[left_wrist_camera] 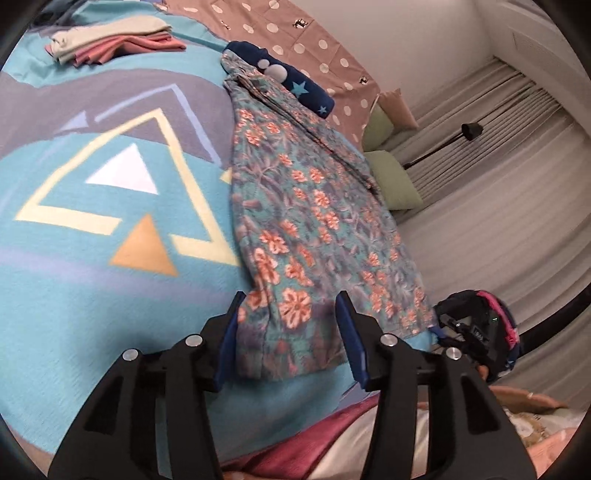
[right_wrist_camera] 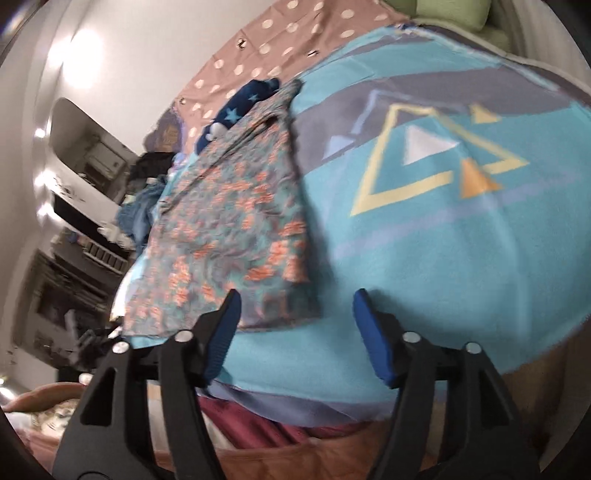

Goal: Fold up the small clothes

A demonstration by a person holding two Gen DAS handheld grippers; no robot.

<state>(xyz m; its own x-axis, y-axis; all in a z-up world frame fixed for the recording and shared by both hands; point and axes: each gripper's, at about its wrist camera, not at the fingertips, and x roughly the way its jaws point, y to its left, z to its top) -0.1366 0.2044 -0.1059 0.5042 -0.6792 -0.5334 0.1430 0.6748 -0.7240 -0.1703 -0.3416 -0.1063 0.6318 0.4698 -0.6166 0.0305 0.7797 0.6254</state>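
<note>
A floral garment (left_wrist_camera: 314,206), teal with orange flowers, lies flat and lengthwise on a turquoise blanket (left_wrist_camera: 92,258) with triangle patterns. My left gripper (left_wrist_camera: 291,297) hovers open over the garment's near hem, and its blue pads do not press on the cloth. In the right wrist view the same floral garment (right_wrist_camera: 229,221) lies to the left on the blanket (right_wrist_camera: 443,258). My right gripper (right_wrist_camera: 297,295) stands open just past the garment's near corner, with only blanket between its fingers.
A pile of folded clothes (left_wrist_camera: 110,40), cream over pink, sits at the blanket's far left. A navy star-print piece (left_wrist_camera: 295,81) lies at the garment's far end on a dotted brown sheet (left_wrist_camera: 314,33). Green pillows (left_wrist_camera: 395,181) and curtains lie to the right.
</note>
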